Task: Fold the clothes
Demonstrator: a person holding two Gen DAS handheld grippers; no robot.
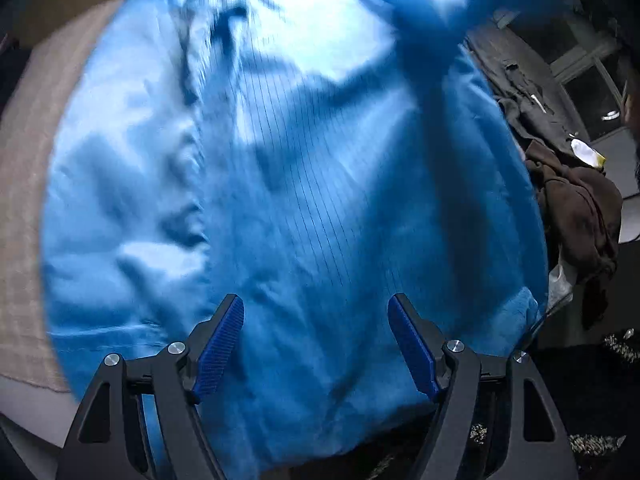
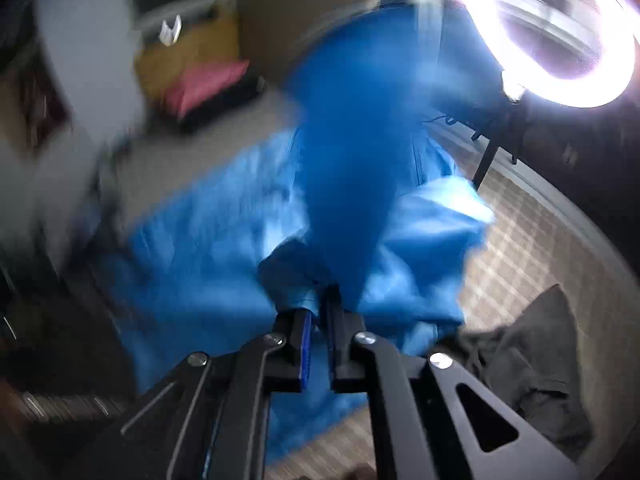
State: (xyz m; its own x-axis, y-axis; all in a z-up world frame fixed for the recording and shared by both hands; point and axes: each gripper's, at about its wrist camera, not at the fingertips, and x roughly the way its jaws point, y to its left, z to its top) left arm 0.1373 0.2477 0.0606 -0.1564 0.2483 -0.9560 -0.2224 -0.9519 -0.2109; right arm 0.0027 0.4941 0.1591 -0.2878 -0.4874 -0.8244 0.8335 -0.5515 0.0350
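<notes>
A bright blue garment (image 1: 304, 184) with thin dark stripes lies spread over a beige checked cloth surface (image 1: 24, 216) and fills the left wrist view. My left gripper (image 1: 316, 304) hovers above it, pointing steeply down, jaws wide apart with nothing between the blue pads. In the blurred right wrist view, my right gripper (image 2: 320, 312) is shut on a bunched fold of the blue garment (image 2: 200, 264), and a strip of the fabric rises from the jaws toward the top of the frame. The same lifted strip crosses the upper right of the left wrist view.
A brown garment (image 1: 580, 216) and dark clothes (image 1: 524, 92) lie to the right of the blue one. A grey garment (image 2: 532, 364) lies on the checked cloth (image 2: 520, 248). A lit ring lamp (image 2: 560, 28) on a stand is at upper right. Red and yellow cushions (image 2: 200, 76) lie beyond.
</notes>
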